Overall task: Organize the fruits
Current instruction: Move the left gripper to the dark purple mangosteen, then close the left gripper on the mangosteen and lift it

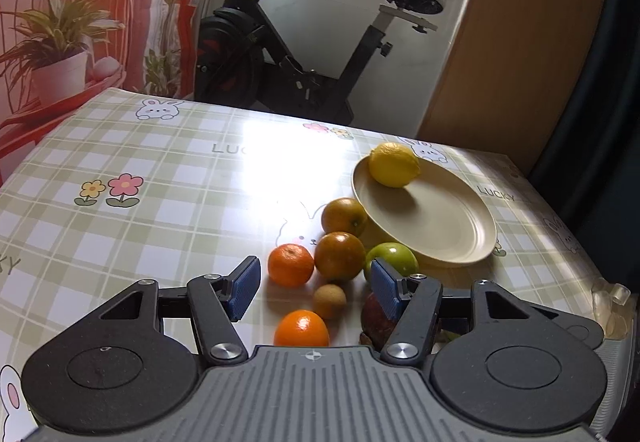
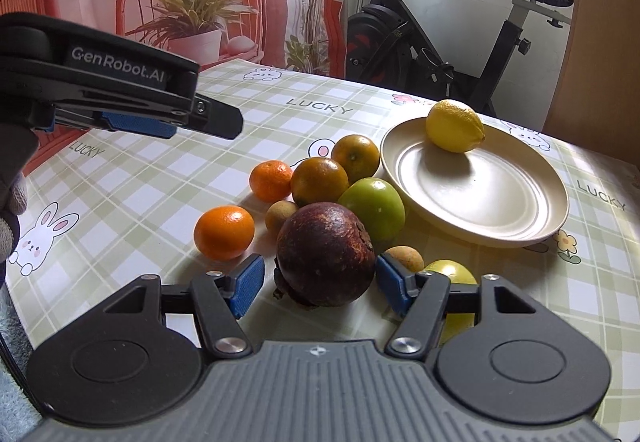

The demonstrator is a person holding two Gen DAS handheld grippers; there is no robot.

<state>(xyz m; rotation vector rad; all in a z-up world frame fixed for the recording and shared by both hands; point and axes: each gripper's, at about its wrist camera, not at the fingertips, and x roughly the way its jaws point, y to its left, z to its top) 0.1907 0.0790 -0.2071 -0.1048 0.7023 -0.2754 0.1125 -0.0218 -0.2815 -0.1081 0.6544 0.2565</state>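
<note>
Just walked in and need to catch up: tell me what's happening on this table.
A person is sorting fruit onto a cream plate with two handheld tongs. Only the lemon is on it so far. The right tongs are open around the dark mangosteen, not yet clamped. The left tongs hang open above the oranges, holding nothing. The remaining fruit sits clustered on the tablecloth.

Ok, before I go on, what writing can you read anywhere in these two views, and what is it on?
"GenRobot.AI": on the side of the left gripper, seen from the right wrist camera.
"LUCKY": printed repeatedly on the checked tablecloth, and again right of the plate.
"LUC": partly lost in glare on the tablecloth in the left wrist view.
"KY": cut off at that view's left edge.
No other readable text.
</note>
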